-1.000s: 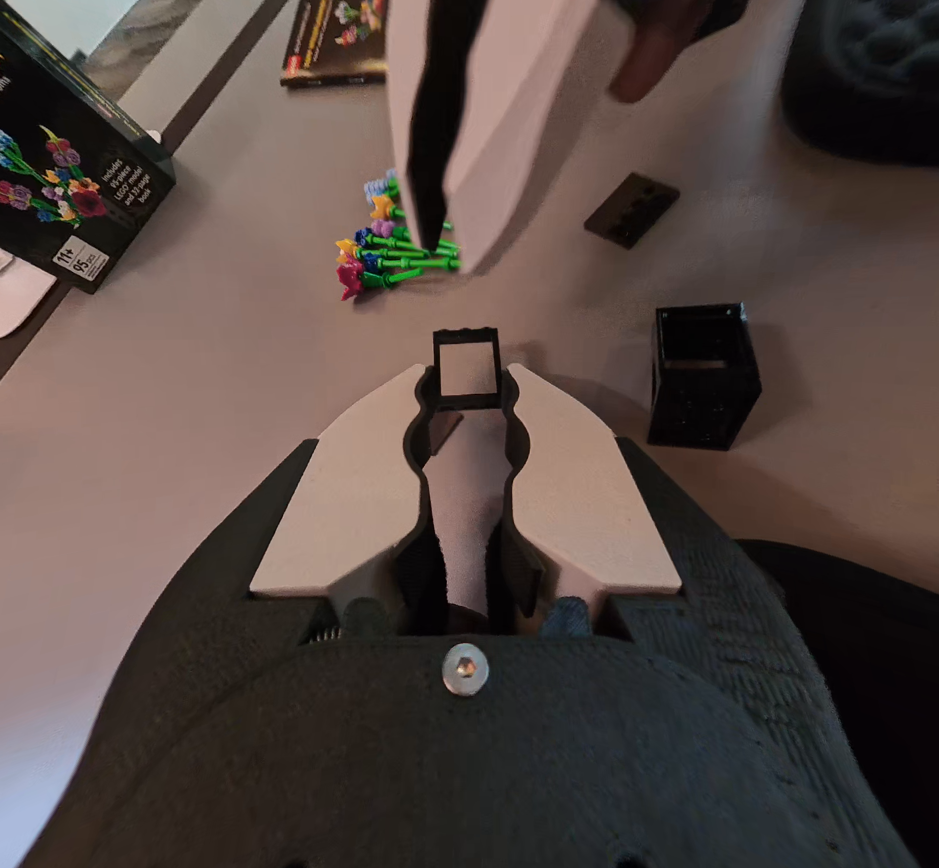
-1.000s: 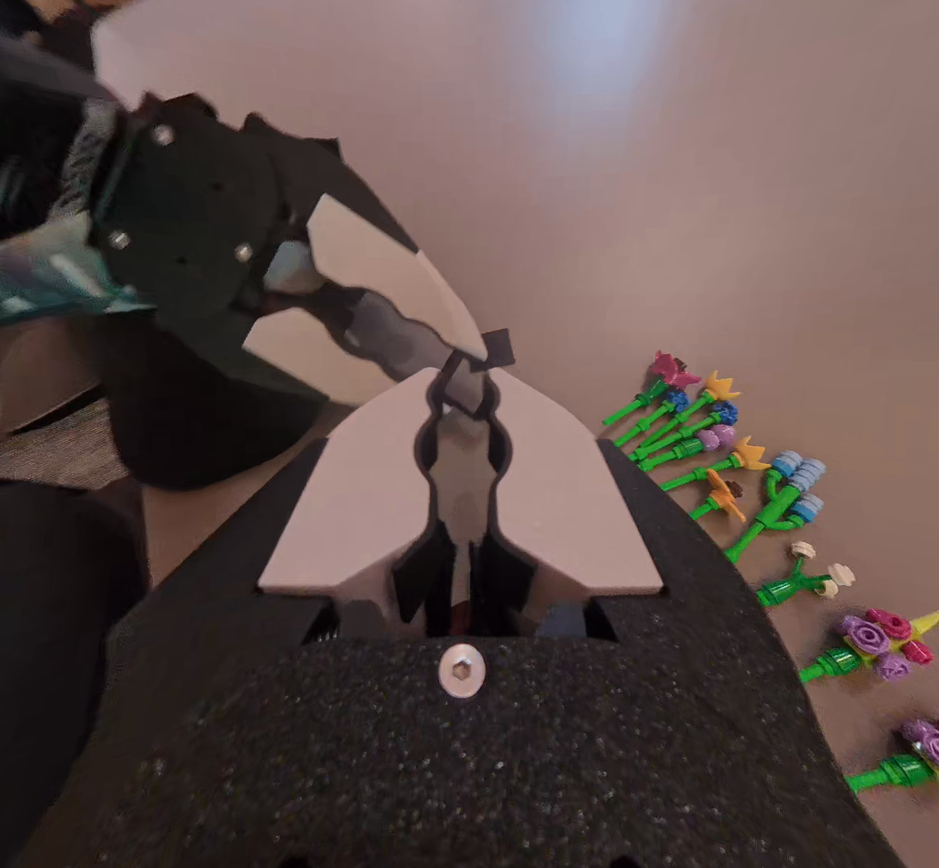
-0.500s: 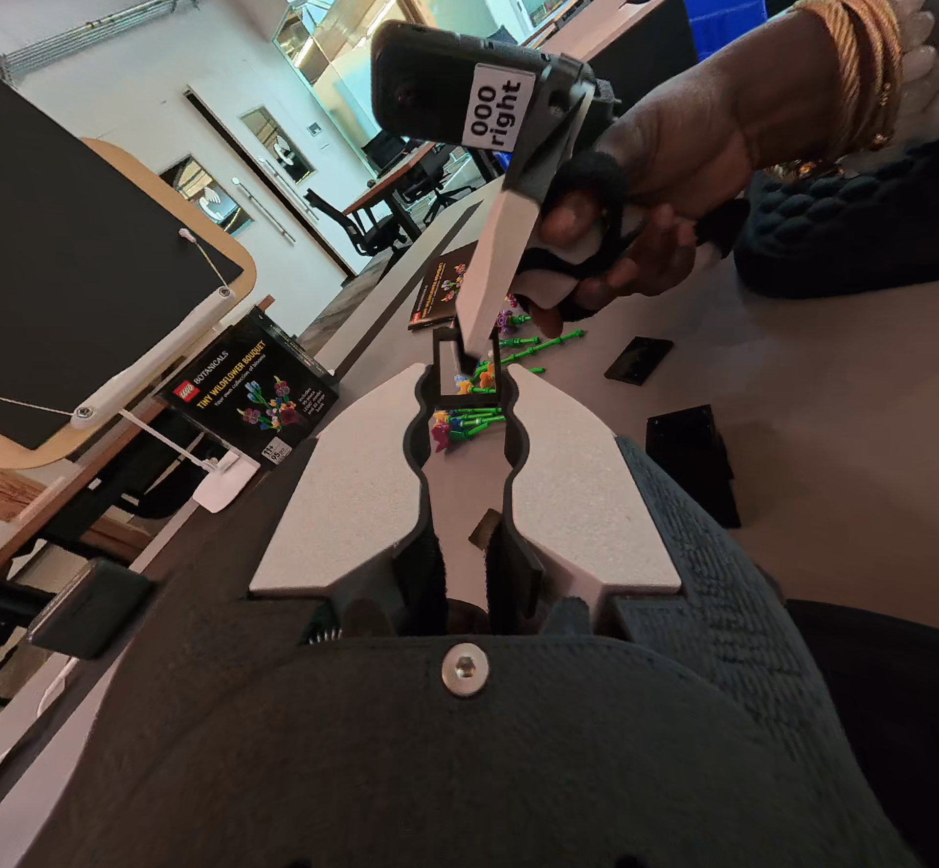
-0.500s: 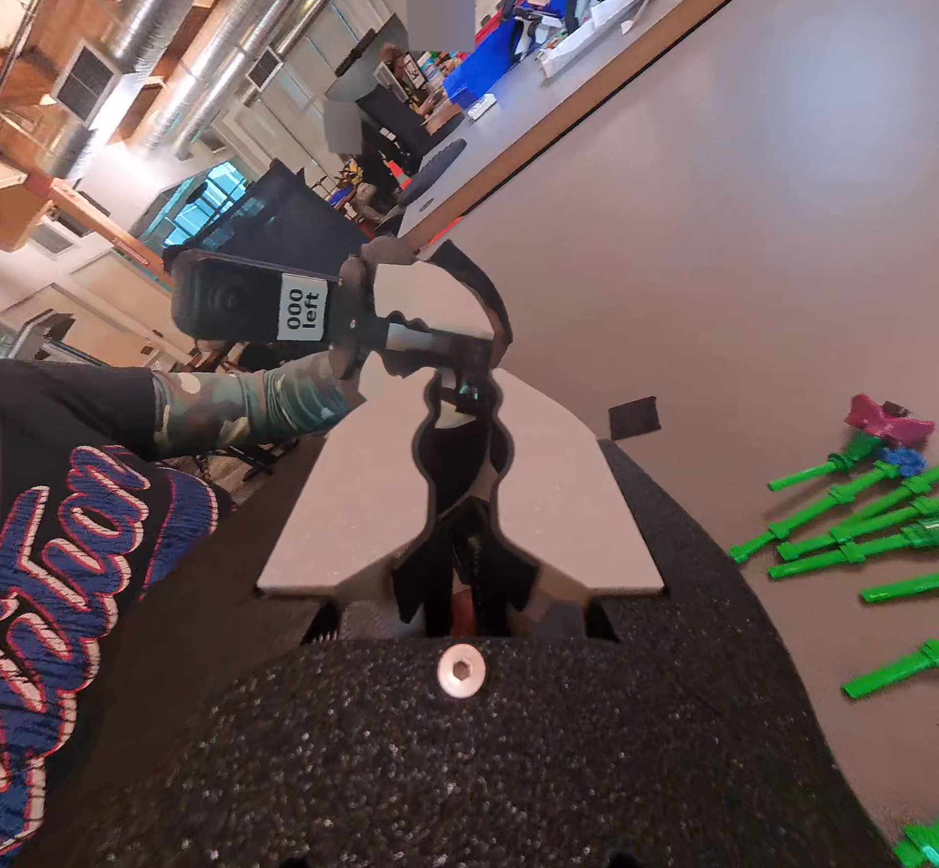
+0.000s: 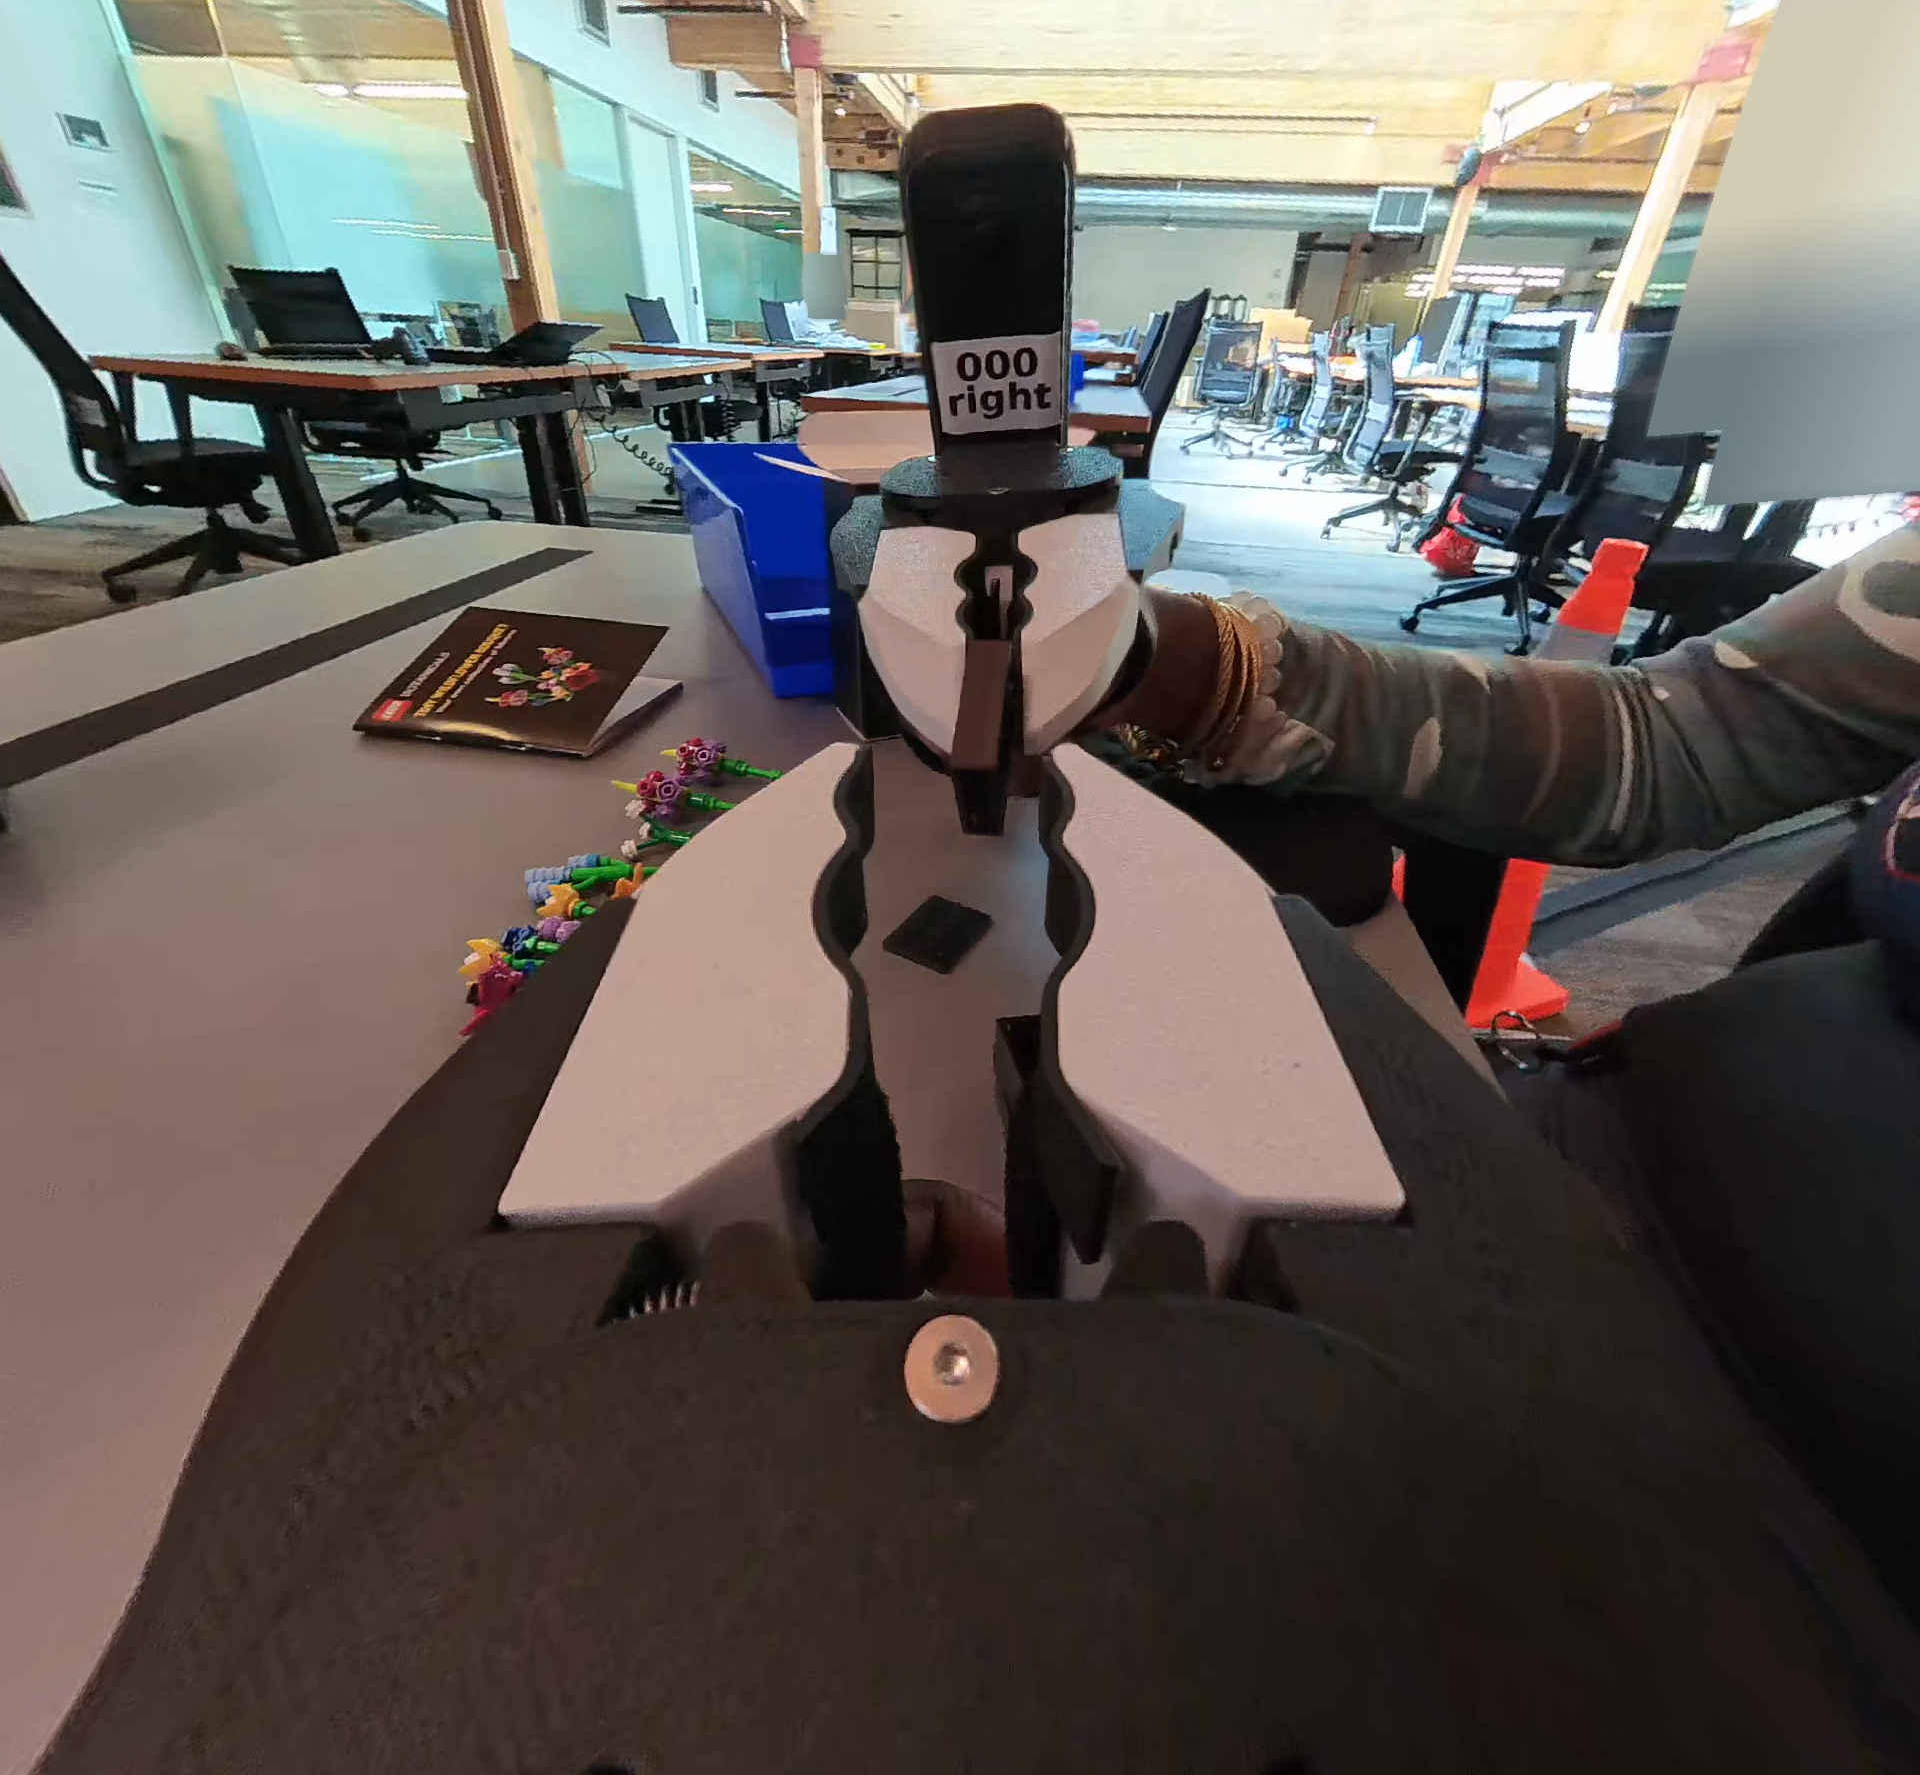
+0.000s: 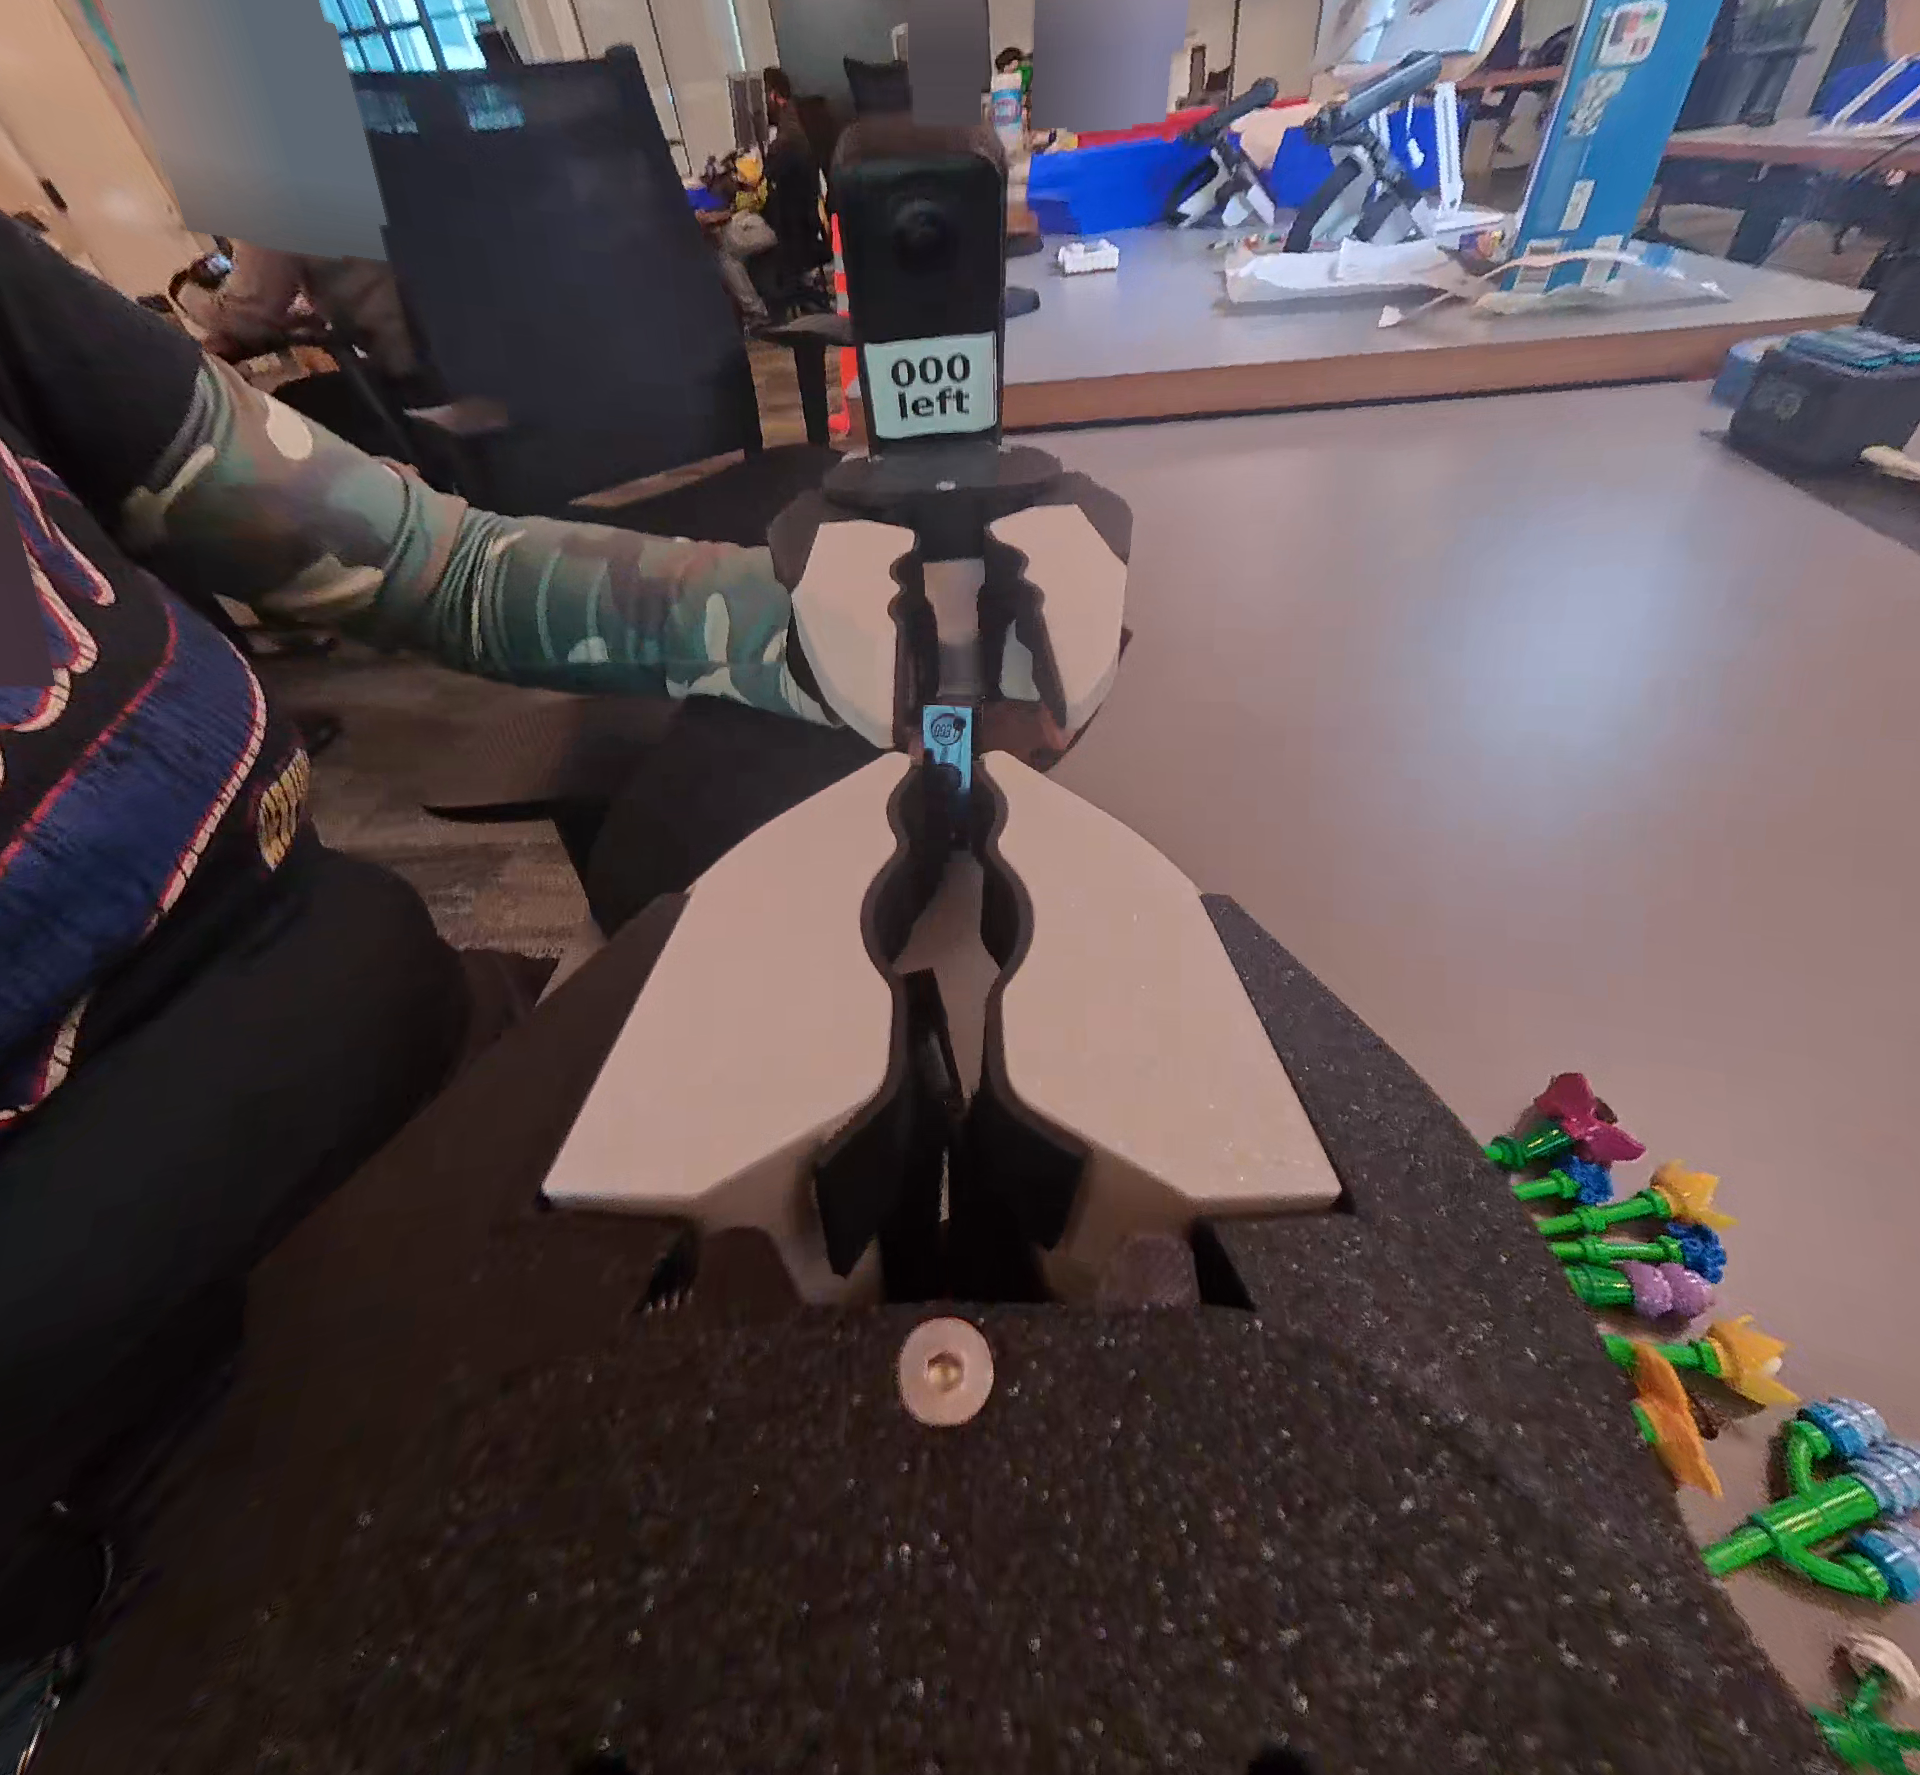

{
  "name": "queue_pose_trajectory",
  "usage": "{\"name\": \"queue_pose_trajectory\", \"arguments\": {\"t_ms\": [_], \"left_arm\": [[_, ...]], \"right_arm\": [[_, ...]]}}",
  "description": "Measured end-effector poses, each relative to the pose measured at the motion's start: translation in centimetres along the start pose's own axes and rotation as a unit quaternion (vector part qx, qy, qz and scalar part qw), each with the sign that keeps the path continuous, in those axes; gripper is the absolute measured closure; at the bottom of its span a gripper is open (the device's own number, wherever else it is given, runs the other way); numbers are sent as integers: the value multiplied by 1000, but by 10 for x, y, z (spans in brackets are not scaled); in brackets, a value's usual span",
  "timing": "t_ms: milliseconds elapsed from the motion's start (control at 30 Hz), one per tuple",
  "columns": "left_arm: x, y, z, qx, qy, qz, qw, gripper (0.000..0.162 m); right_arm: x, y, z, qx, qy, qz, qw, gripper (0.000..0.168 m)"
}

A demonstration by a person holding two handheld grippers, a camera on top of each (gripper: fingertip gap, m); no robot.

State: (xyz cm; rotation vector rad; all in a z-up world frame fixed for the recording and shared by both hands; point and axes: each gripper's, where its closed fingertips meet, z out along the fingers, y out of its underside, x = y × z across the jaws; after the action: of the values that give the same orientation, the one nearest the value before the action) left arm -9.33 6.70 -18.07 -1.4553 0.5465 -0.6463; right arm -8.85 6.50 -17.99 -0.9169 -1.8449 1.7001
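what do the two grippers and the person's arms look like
Both claws, left and right, have pale grey wavy-edged fingers on rough black bodies with a silver bolt. Each carries a black camera with a white sticker. Camouflage sleeves; gold bangles on the right wrist.

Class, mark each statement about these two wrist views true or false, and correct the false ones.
1. The right gripper is shut on a thin dark piece. True.
2. The left gripper is clamped shut. False: its jaws stand apart, gripping nothing.
3. Toy flowers with green stems lie on the table. True.
4. The booklet lies inside the blue bin. False: it lies flat on the table, beside the bin.
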Motion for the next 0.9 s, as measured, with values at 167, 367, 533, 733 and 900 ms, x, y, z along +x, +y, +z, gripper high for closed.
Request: {"name": "queue_pose_trajectory", "arguments": {"t_ms": [167,367,533,733,900], "left_arm": [[0,7,2,-23,-7,18,1000,143],[-4,7,0,-21,-19,16,999,153],[-7,2,-3,-3,-22,7,1000,153],[-6,4,-1,-8,-26,22,999,153],[-44,31,-12,-116,-158,102,975,130]], "right_arm": [[-2,7,4,-16,-7,3,1000,160],[7,1,4,14,28,-2,1000,158],[9,-15,2,70,46,2,997,155],[8,-8,3,21,69,-46,996,160],[7,-33,-27,26,136,-37,990,161]]}}
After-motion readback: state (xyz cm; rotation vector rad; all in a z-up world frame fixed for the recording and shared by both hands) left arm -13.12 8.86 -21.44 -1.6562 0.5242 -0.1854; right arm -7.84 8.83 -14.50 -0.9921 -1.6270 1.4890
